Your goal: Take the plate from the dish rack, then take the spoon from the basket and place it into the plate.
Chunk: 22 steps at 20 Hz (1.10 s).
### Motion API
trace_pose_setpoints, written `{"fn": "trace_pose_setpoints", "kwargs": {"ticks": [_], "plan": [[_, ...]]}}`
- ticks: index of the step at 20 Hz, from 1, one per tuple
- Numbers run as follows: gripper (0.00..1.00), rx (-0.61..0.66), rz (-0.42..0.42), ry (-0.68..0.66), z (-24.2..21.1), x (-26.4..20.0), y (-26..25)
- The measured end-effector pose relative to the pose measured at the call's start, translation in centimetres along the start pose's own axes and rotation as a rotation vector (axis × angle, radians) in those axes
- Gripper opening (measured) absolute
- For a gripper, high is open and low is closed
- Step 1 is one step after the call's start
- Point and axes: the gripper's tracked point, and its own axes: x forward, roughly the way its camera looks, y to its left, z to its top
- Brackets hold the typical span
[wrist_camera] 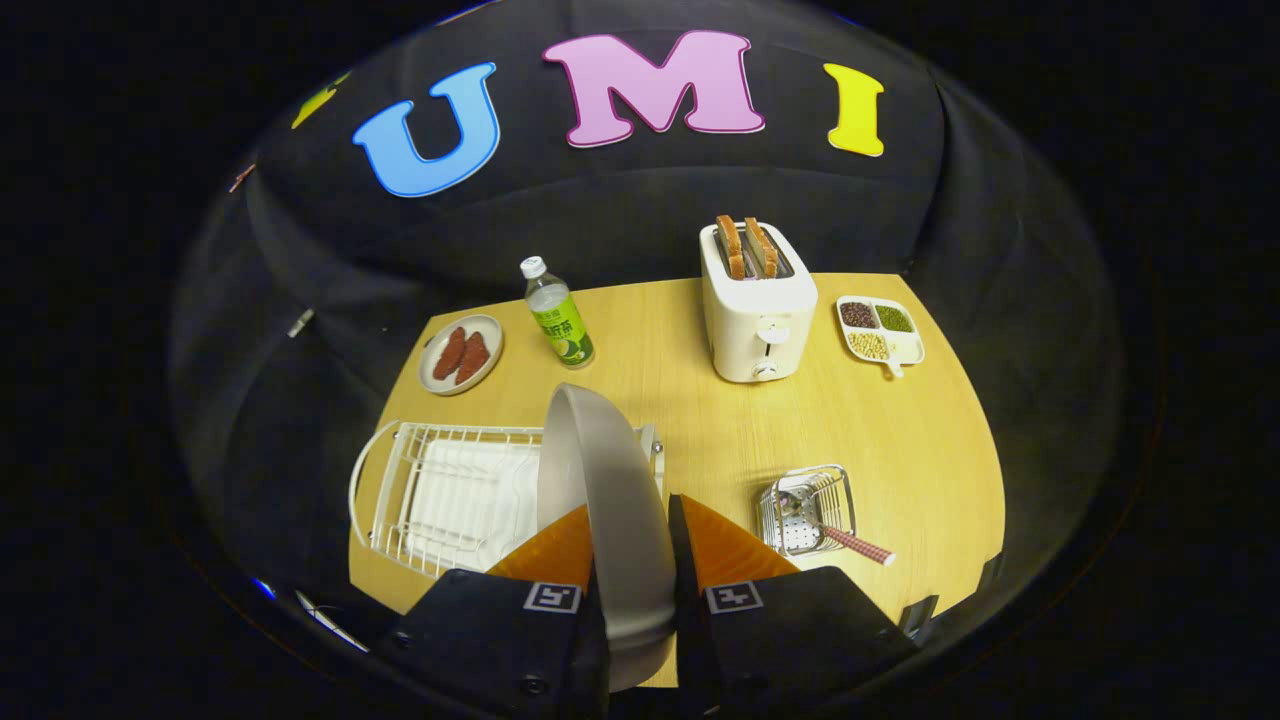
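Two fingers of the gripper (632, 560) pinch the round grey plate (600, 480) on edge, one pressing each face, so it stands upright as it would between the wires of a rack. It is held above the right end of the white wire dish rack (440, 495), which sits at the table's near left corner; whether its rim touches the rack I cannot tell. The small wire basket (805, 510) stands toward the near right edge of the wooden table (900, 440), and the spoon with the red chequered handle (845, 540) leans out of it, easy to grasp later. The plate probably needs laying flat on bare wood first.
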Motion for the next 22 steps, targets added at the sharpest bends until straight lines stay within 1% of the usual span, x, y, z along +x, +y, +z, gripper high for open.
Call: {"fn": "trace_pose_setpoints", "kwargs": {"ticks": [1,3,5,8,10,13,15,17,18,20,21,22], "plan": [[0.30,-0.005,0.047,-0.001,-1.4,-1.6,-0.5],[0.30,-0.008,0.104,0.019,-5.0,-4.3,-2.6],[0.30,0.018,0.130,0.059,-8.9,-5.9,-5.2],[0.30,0.067,0.136,0.119,-13.9,-6.1,-9.6],[0.30,0.101,0.168,0.144,-16.3,-5.2,-11.3],[0.30,0.198,0.245,0.159,-18.7,-1.9,-13.5],[0.30,0.227,0.241,0.203,-20.1,1.4,-15.1],[0.30,0.230,0.247,0.221,-20.3,3.6,-16.3],[0.31,0.251,0.287,0.225,-20.1,4.5,-16.0],[0.31,0.264,0.305,0.228,-19.6,5.3,-16.3],[0.32,0.252,0.295,0.224,-19.4,6.0,-16.9],[0.35,0.235,0.278,0.225,-19.5,6.3,-17.7]]}}
